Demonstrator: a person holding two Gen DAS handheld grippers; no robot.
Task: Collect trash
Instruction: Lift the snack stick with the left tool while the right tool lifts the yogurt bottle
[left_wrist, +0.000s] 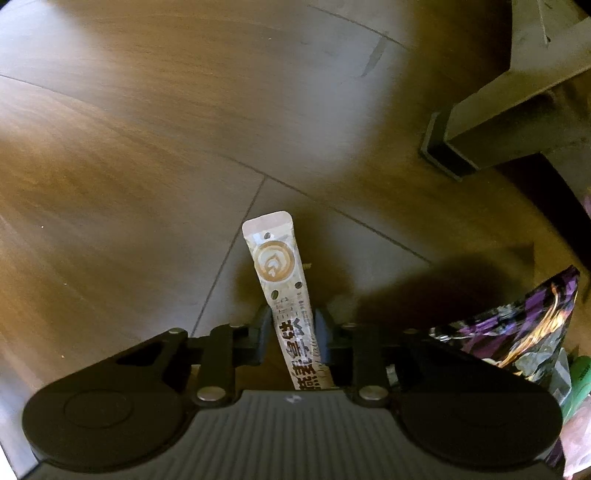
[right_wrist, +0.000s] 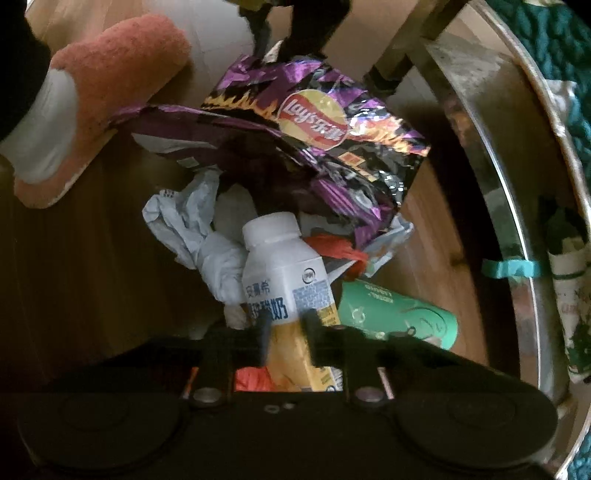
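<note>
the purple chip bag (right_wrist: 314, 147) bears the red and yellow "lay's" logo with chinese characters beside it. at six o'clock from it, the white yogurt bottle (right_wrist: 280, 266) carries blue chinese print reading "安慕希". the coffee stick sachet (left_wrist: 284, 280) shows a latte-art emblem and dark chinese characters too skewed to read.

Both cameras sit just behind their own fingers and look almost straight down, close to the wooden floor (left_wrist: 129, 166). The left wrist view faces mostly bare boards, the right wrist view a trash heap. Both share the purple Lay's chip bag (left_wrist: 524, 325) (right_wrist: 314, 122).
</note>
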